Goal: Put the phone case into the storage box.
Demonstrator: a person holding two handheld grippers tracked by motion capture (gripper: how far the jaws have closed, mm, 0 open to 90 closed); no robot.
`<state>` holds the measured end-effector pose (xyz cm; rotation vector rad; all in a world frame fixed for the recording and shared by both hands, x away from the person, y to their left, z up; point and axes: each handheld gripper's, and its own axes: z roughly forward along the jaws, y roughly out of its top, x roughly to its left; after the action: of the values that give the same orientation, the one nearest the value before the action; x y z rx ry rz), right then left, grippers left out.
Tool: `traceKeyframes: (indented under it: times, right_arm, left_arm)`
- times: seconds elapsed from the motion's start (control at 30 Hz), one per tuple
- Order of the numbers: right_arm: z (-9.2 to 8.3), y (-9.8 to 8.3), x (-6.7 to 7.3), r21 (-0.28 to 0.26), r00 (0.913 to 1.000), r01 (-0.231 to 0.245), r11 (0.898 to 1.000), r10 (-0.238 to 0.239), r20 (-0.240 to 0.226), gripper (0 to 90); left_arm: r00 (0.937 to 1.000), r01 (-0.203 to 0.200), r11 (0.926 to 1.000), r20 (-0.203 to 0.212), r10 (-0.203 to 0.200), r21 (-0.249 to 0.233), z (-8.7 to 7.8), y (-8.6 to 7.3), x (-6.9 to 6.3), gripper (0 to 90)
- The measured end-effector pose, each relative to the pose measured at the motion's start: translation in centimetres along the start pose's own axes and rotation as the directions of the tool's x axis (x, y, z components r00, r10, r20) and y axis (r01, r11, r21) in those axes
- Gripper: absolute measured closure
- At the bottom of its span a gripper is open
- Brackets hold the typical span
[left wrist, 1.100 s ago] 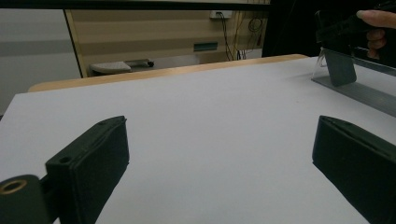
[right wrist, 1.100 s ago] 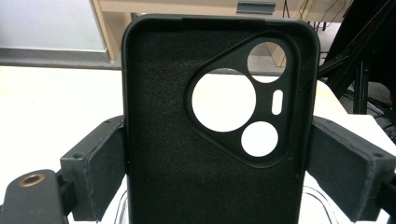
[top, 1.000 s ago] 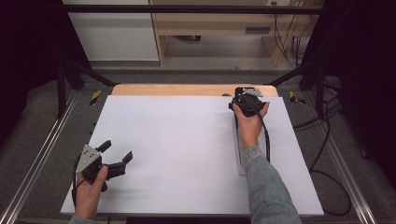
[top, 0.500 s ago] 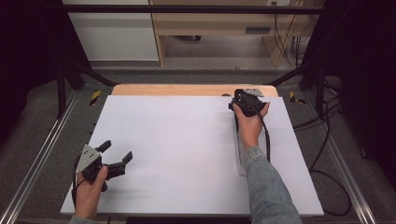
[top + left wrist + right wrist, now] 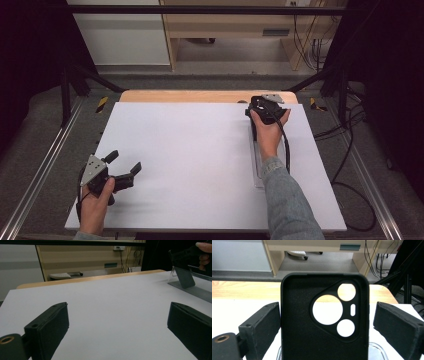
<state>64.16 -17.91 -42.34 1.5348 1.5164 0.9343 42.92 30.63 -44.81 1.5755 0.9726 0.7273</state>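
White table (image 5: 190,165): nothing has shifted over the last second; both arms sit where they were, so work reads as paused at the approach.

Clear stand (image 5: 258,167), far right of table, lies under the right forearm.

Right gripper (image 5: 263,106): jaws spread, straddling the black phone case (image 5: 324,322), which stands upright on the stand (no contact visible). Judged next: close on case.

Left gripper (image 5: 121,166): spread, empty, well apart at near-left.

Nothing blocks the case.

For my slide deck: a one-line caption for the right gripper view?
Black phone case with camera cutouts stands upright between the open right gripper, above the white table.
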Motion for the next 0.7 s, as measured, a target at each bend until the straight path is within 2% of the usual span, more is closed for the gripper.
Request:
traceKeyframes:
  times: [0.7]
  right_arm:
    - [-1.5,0.9,-0.3,-0.045,0.9998,-0.015,0.999,0.015,-0.013,8.2]
  left_arm:
    - [1.0000,-0.001,1.0000,-0.005,0.001,0.000,0.0,0.0,0.0,3.5]
